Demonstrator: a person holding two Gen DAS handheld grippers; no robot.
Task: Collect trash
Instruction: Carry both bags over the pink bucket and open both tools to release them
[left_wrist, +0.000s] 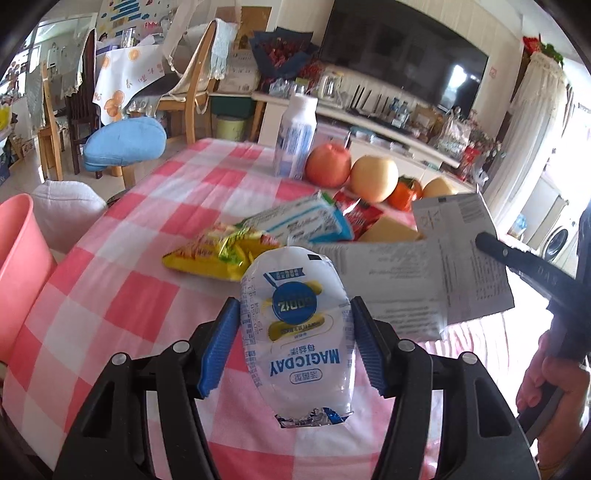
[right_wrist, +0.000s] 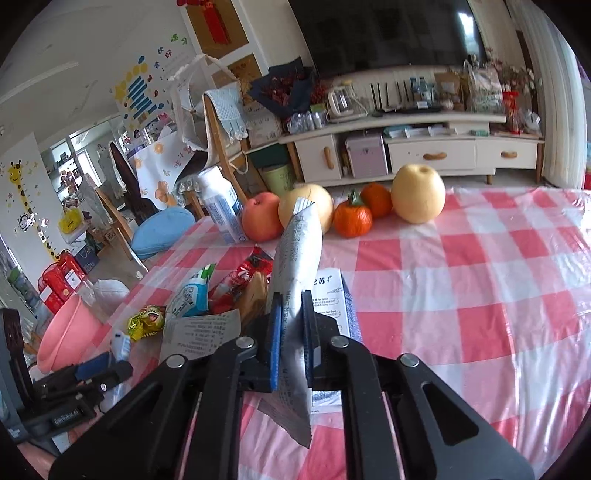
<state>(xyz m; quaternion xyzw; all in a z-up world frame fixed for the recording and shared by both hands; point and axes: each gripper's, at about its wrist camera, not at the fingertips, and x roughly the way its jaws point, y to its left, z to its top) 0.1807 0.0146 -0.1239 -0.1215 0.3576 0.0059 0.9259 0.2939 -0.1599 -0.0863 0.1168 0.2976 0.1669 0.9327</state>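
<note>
Beside the pink bin (left_wrist: 18, 273) at the table's edge, whose inside cannot be seen, the collecting looks barely begun. The left gripper (left_wrist: 293, 347) is clamped on a white yogurt bottle (left_wrist: 295, 339) and the right gripper (right_wrist: 291, 336) is pinched on a printed paper leaflet (right_wrist: 295, 258), both short of the bin. Farther from the bin, a yellow wrapper (left_wrist: 218, 254), a blue-and-white packet (left_wrist: 306, 219) and a red wrapper (left_wrist: 360, 214) remain on the cloth.

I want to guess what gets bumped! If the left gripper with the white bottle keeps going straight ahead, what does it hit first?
Probably the yellow snack wrapper on the checked tablecloth, right ahead of the white bottle in the left gripper. Depth is hard to judge, so it might pass over.
</note>
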